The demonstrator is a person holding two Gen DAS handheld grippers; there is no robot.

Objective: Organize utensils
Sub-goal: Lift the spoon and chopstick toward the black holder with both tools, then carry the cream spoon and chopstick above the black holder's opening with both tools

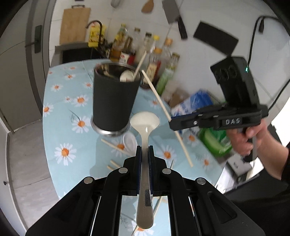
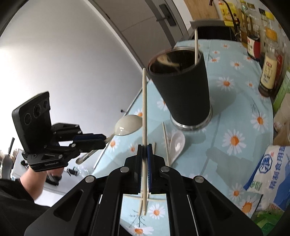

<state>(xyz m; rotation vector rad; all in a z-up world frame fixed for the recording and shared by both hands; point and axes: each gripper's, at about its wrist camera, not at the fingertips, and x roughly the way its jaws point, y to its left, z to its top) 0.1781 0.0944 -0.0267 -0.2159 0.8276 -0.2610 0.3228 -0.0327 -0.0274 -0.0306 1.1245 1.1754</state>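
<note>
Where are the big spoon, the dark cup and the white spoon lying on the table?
big spoon (image 1: 145, 120): left wrist view, on its bowl.
dark cup (image 2: 183, 90): right wrist view, on its side wall.
white spoon (image 2: 178, 140): right wrist view, on its bowl, beside the cup's base.

We see a home kitchen: a table (image 1: 59, 101) under a daisy-print cloth, sauce and oil bottles (image 1: 152, 54) crowded at its far edge, a cutting board (image 1: 74, 25) and cleaver (image 1: 172, 12) hanging on the tiled wall, a salt bag (image 2: 271, 168) at right.
</note>
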